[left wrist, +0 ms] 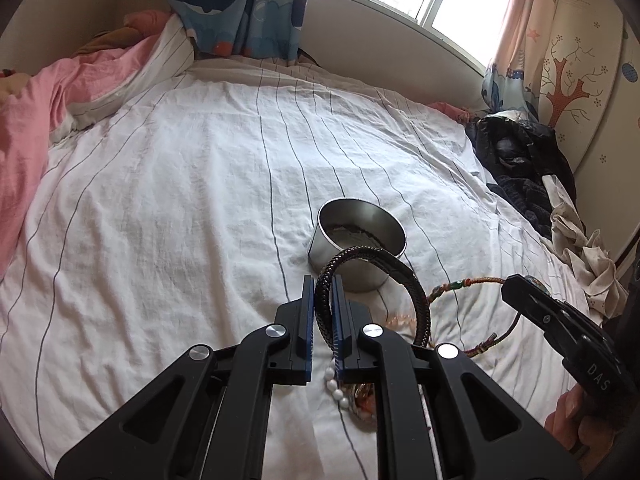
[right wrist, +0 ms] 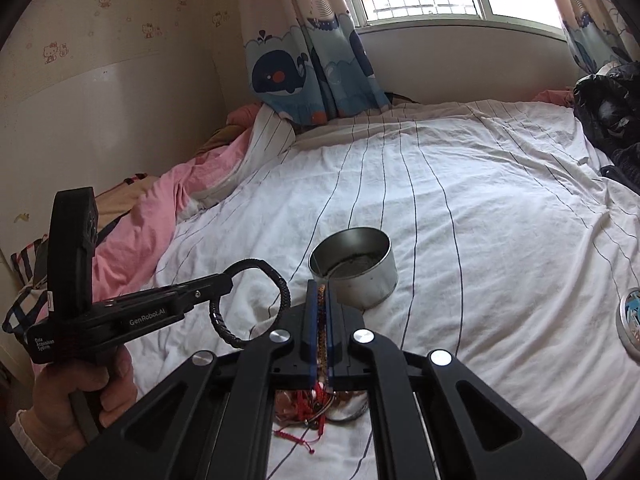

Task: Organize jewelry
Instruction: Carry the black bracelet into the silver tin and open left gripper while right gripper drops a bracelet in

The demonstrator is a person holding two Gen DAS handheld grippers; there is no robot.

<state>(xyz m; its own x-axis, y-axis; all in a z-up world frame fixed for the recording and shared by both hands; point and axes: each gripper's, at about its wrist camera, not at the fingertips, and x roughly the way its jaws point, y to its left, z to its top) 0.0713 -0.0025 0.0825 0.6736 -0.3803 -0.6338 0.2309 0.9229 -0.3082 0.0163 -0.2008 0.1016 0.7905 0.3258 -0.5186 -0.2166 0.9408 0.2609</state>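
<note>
Pinching a black braided leather bracelet point(left wrist: 372, 276) between its blue pads, the left gripper point(left wrist: 322, 308) holds the loop on edge, so the ring stands upright and arcs up and to the right of the jaws, its long side running away from the camera toward the tin. The right gripper point(right wrist: 322, 320) is pressed together on a thin woven cord bracelet point(right wrist: 321, 312), which lies straight along the narrow slot between the pads; in the left view the same cord point(left wrist: 468, 282) sweeps as a wide loop from that gripper's tip point(left wrist: 510, 284) back toward the left one.

One round metal tin point(right wrist: 354, 276) stands open on the striped white bedsheet point(right wrist: 480, 220), just beyond both sets of fingertips and a little to their right. Two bracelets are lifted, one per gripper. Beneath the grippers a small heap of jewelry stays on the sheet: a white bead string point(left wrist: 336, 388) and red cords point(right wrist: 308, 432); their exact number cannot be told. A round lid point(right wrist: 630, 322) lies at the right edge.
</note>
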